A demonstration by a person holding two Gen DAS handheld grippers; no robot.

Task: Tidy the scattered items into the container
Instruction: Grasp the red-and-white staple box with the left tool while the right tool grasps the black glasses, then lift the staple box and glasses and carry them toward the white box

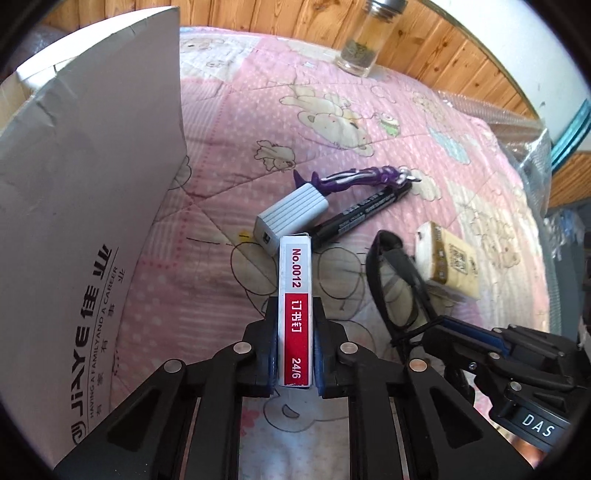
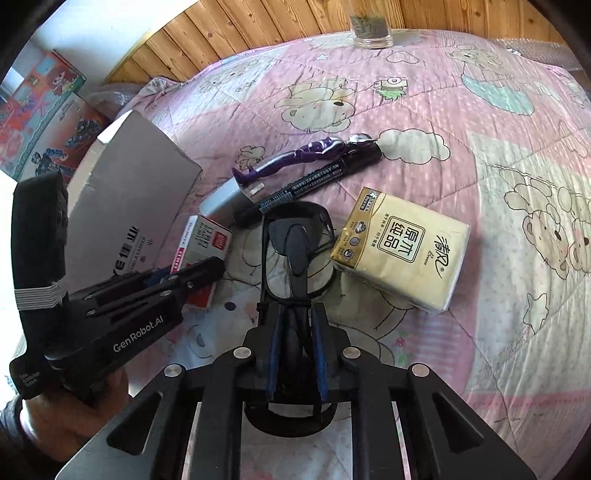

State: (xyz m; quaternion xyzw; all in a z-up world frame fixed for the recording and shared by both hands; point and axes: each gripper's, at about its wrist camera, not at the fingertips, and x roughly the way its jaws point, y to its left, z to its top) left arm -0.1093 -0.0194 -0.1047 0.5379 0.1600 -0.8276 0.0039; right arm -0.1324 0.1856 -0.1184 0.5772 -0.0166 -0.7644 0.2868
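1. Left wrist view: pink quilt (image 1: pixel 229 122) w/ cartoon bears covers the surface; wood-panel wall (image 1: pixel 280 14) at the far edge.
2. Grey cardboard box (image 1: pixel 81 206) stands at left, flap up, printed "JIAYE", Chinese characters & "HAVING A FAMILY AND A CAREER".
3. Left gripper (image 1: pixel 295 325) is clamped on a staple box (image 1: pixel 295 295), white/red, reading "No.0012", "订书钉", "24/6"; its far end reaches twd the grey charger (image 1: pixel 291 214).
4. Black marker (image 1: pixel 362 210) lies just beyond the charger, w/ a purple figure (image 1: pixel 351 177) touching it on the far side.
5. Tissue pack (image 1: pixel 447 262) sits at right, QR code visible; black glasses (image 1: pixel 399 291) just left of it, held at their near end by the right gripper (image 1: pixel 428 332), body marked "DAS".
6. Glass jar (image 1: pixel 365 40) w/ greenish contents stands far, by the wall.
7. Right wrist view: same quilt (image 2: pixel 498 240); colourful toy boxes (image 2: pixel 48 122) at far left.
8. Right gripper (image 2: pixel 295 321) is closed around the folded glasses (image 2: pixel 295 236), lenses pointing away.
9. Tissue pack (image 2: pixel 402 251) lies to the right, reading "原木纯品", "清风".
10. Left gripper (image 2: pixel 199 269), marked "GenRobot.AI", grips the staple box (image 2: pixel 203 243) beside the cardboard box (image 2: pixel 133 192).
11. Marker (image 2: pixel 306 184), figure (image 2: pixel 295 155) & charger (image 2: pixel 225 199) lie farther off; jar (image 2: pixel 373 33) at the far edge.
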